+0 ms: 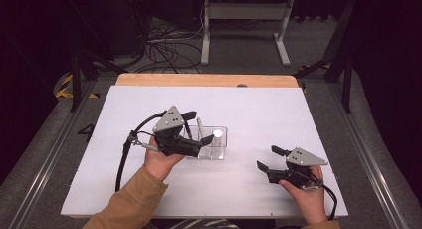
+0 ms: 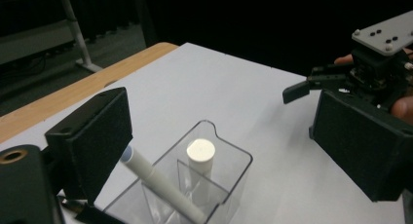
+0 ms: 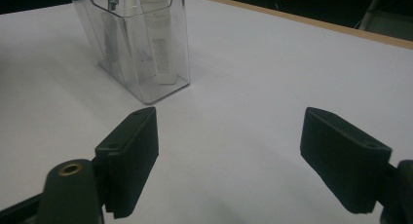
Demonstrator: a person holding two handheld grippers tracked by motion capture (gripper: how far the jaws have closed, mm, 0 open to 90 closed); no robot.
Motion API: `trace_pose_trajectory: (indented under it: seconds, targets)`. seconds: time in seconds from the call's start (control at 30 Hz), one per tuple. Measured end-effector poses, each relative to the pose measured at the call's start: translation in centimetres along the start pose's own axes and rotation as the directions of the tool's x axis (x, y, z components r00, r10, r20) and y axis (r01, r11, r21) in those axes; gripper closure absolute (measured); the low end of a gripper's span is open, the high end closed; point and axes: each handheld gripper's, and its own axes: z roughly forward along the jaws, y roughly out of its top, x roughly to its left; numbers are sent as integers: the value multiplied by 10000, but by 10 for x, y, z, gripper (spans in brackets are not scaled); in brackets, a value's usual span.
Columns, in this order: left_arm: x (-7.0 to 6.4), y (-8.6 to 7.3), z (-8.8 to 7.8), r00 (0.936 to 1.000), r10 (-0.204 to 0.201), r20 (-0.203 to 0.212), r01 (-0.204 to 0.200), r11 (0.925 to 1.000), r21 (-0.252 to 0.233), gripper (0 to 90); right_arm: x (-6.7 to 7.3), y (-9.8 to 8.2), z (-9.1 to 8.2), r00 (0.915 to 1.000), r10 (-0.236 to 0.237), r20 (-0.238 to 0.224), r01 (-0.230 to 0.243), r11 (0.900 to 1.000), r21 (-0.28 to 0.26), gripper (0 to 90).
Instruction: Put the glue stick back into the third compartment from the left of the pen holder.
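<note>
A clear plastic organiser point(image 1: 222, 149) stands on the white board, left of its middle. In it a white capped tube point(image 1: 217, 134) stands upright, and a white pen point(image 1: 199, 125) leans in another compartment. My left gripper point(image 1: 197, 128) hovers over the organiser's left side, open. In the left gripper view the pen point(image 2: 160, 182) slants up close to the left pad point(image 2: 97, 136), while the tube point(image 2: 200, 153) and the organiser point(image 2: 238, 180) lie between the wide-apart jaws of the left gripper point(image 2: 221, 112). My right gripper point(image 1: 267, 157) rests open at the front right. The right gripper point(image 3: 229, 141) faces the organiser point(image 3: 122, 73) and the tube point(image 3: 158, 39).
The white board point(image 1: 278, 109) lies on a wooden table whose edge point(image 1: 209, 80) shows at the back. Beyond it are a metal stand point(image 1: 244, 20) and cables point(image 1: 164, 50) on the floor. Bare board stretches between the organiser and the right gripper.
</note>
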Motion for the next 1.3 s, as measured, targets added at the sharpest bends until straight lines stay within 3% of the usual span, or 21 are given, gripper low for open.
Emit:
trace_pose_trajectory:
  seconds: [0.1,0.3,0.5,0.77,0.93,1.03,1.13,1.23,1.3]
  targets:
    - [1,-4,-12,10000,74,-23,-74,9998,-175,61,0,1,-1,10000,-5,-15,5,10000,-36,224]
    - [8,-21,-35,9999,-149,28,150,9981,-592,39,1,2,-1,10000,-65,-57,64,9999,-122,223]
    - [13,-42,-55,9995,-279,-120,271,9980,-574,30,2,2,-1,9999,-95,-115,93,9998,-173,220]
    - [25,-74,-78,9982,-333,-491,302,9976,-625,24,3,2,-1,9997,-158,-180,154,9997,-181,219]
    - [31,-104,-92,9954,-214,-934,168,9986,-496,18,3,2,-2,9996,-196,-189,193,9996,-192,216]
    - [35,-124,-100,9920,-803,-970,758,9959,-497,17,2,2,-2,9996,-218,-198,214,9996,-201,215]
    - [38,-137,-107,9838,-1543,-914,1487,9867,-655,18,2,2,-1,9996,-207,-198,204,9996,-175,214]
    - [41,-144,-112,9793,-1671,-1138,1610,9850,-615,21,2,1,0,9995,-237,-220,234,9996,-139,212]
    - [43,-145,-115,9789,-1547,-1337,1475,9871,-621,25,3,1,0,9995,-234,-222,232,9997,-108,210]
